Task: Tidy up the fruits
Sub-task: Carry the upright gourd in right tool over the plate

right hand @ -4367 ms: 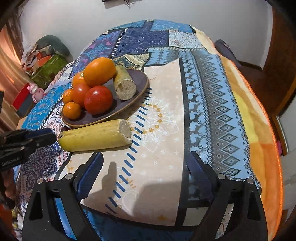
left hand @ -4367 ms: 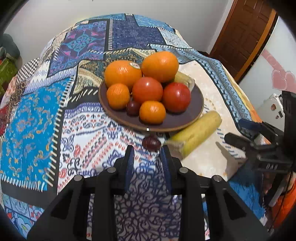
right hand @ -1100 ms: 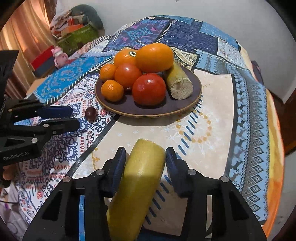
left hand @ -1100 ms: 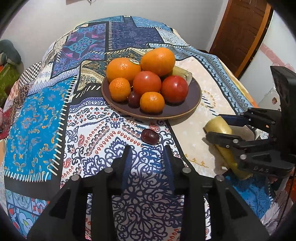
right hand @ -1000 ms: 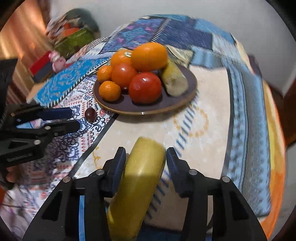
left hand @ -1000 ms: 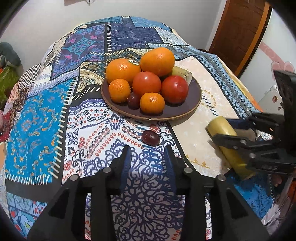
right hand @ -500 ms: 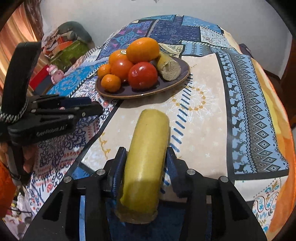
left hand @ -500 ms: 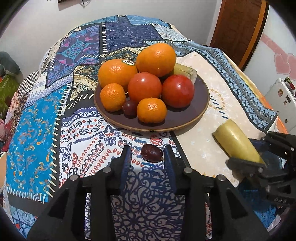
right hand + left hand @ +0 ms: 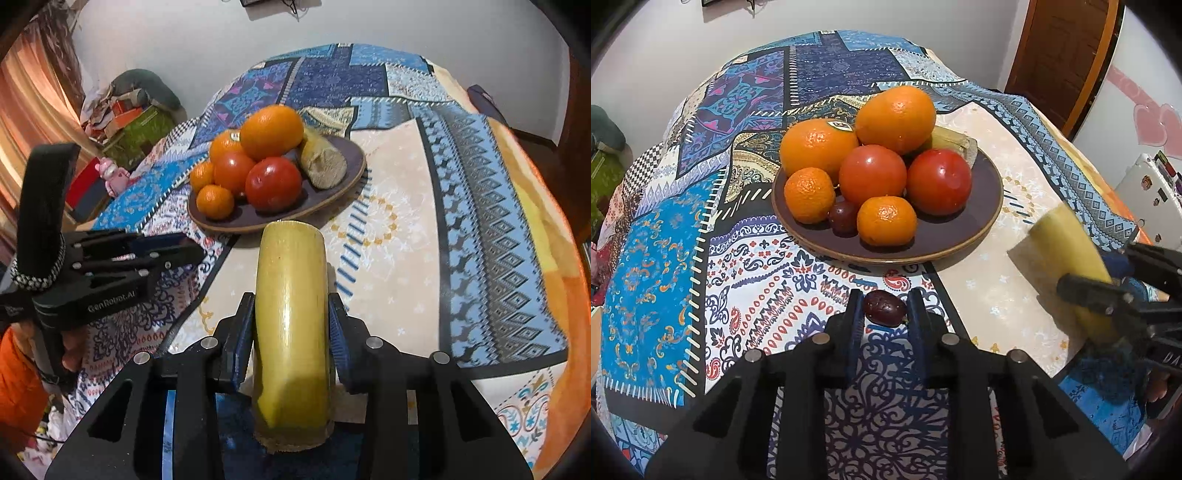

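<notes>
I am pinching a small dark red fruit point(image 9: 884, 303) with my left gripper point(image 9: 884, 308), its two fingers closing in from either side so the pads are pressing on it while it is lying on the patterned tablecloth point(image 9: 665, 236), just in front of the brown plate point(image 9: 990, 195). With my right gripper point(image 9: 291, 328) I am clamping a thick yellow stalk piece point(image 9: 291, 310), which is sticking out forward between the fingers and hanging above the cloth, its cut end pointing toward the plate; in the left wrist view that same piece point(image 9: 1067, 251) is showing at the right edge. The plate is carrying two big oranges point(image 9: 895, 118), two red tomatoes point(image 9: 938, 181), two small mandarins point(image 9: 886, 221), one more dark red fruit point(image 9: 843, 221) tucked among them, and another cut stalk piece point(image 9: 325, 162) lying along the far side of the pile. My left gripper is showing in the right wrist view at the left, with fingertips of my hand point(image 9: 72, 350) curling around its handle.
</notes>
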Action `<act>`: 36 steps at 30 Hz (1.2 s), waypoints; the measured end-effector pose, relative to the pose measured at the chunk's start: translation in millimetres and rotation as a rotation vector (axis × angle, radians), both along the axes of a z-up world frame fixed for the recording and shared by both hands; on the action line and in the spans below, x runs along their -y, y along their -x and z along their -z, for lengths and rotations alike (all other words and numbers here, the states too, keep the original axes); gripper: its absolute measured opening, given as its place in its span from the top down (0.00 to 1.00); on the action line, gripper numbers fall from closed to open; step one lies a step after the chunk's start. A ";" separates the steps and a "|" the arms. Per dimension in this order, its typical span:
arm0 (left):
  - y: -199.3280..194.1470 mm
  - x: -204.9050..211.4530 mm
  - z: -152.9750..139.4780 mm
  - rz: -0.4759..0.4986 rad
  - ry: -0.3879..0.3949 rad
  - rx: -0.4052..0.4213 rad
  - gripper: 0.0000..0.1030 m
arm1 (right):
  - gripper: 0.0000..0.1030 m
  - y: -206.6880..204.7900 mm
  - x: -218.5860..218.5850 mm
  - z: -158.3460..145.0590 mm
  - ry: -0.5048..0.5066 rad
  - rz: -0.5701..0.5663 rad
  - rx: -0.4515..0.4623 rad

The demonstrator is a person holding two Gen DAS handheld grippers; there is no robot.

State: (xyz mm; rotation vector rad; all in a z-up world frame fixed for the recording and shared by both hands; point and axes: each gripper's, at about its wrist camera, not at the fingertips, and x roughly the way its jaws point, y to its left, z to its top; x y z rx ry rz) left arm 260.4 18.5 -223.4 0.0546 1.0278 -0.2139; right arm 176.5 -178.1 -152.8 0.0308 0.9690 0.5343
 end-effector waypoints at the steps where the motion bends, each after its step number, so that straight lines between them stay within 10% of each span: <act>1: 0.6 -0.4 -0.8 -0.002 0.001 0.002 0.77 | 0.66 -1.2 0.1 -2.5 -0.001 0.001 0.007; 21: -3.7 -15.8 -49.5 -0.034 0.041 0.122 0.78 | 0.66 -50.5 1.7 -38.4 -0.063 0.063 0.114; 36: -2.5 -7.3 -5.6 0.014 0.045 -0.028 0.64 | 0.66 -68.0 1.0 -48.8 -0.068 0.077 0.149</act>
